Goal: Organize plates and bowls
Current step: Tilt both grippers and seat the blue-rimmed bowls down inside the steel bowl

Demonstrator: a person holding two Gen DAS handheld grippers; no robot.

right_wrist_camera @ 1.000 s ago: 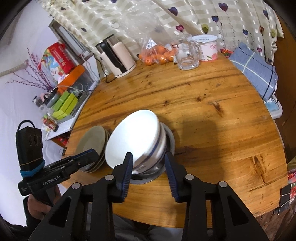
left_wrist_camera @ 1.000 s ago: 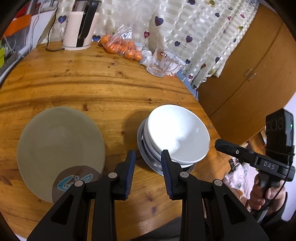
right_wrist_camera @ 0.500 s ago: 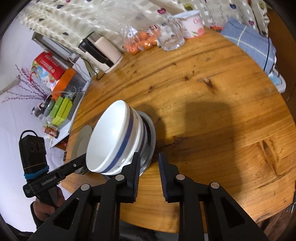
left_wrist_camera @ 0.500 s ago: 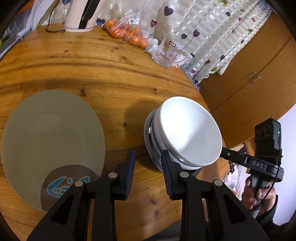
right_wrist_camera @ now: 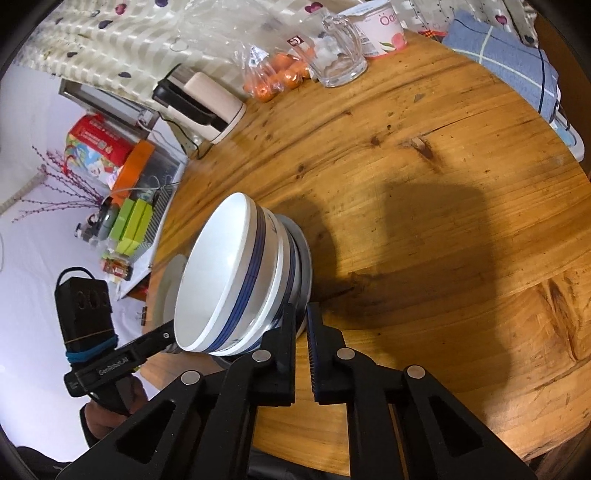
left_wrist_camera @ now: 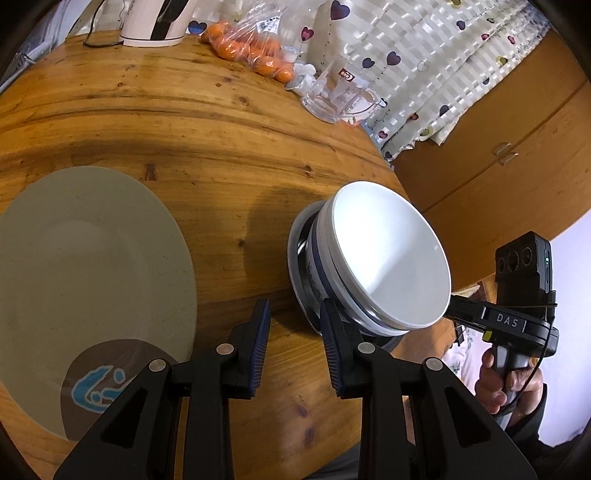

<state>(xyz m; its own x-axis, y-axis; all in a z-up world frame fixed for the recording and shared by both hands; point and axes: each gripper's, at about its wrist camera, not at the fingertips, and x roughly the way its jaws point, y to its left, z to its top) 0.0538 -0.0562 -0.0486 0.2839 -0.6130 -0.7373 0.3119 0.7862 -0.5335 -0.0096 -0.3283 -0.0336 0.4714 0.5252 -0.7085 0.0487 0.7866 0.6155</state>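
Right wrist view: right hand-held gripper (right_wrist_camera: 302, 325) is clenched on the metal plate's (right_wrist_camera: 305, 258) rim under the stacked bowls (right_wrist_camera: 225, 277), right at the table (right_wrist_camera: 443, 184) edge (lots of bare wood beyond). Left hand-held gripper (left_wrist_camera: 293, 332) hangs released over wood beside the grey plate (left_wrist_camera: 92, 277).

Both tongs angle downward — the left tongs (left_wrist_camera: 295, 332) stand part open, gripping nothing; the right tongs (right_wrist_camera: 302, 332) are pressed nearly shut.

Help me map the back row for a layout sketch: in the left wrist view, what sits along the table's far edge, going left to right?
Kettle → bag of oranges → glass mug.
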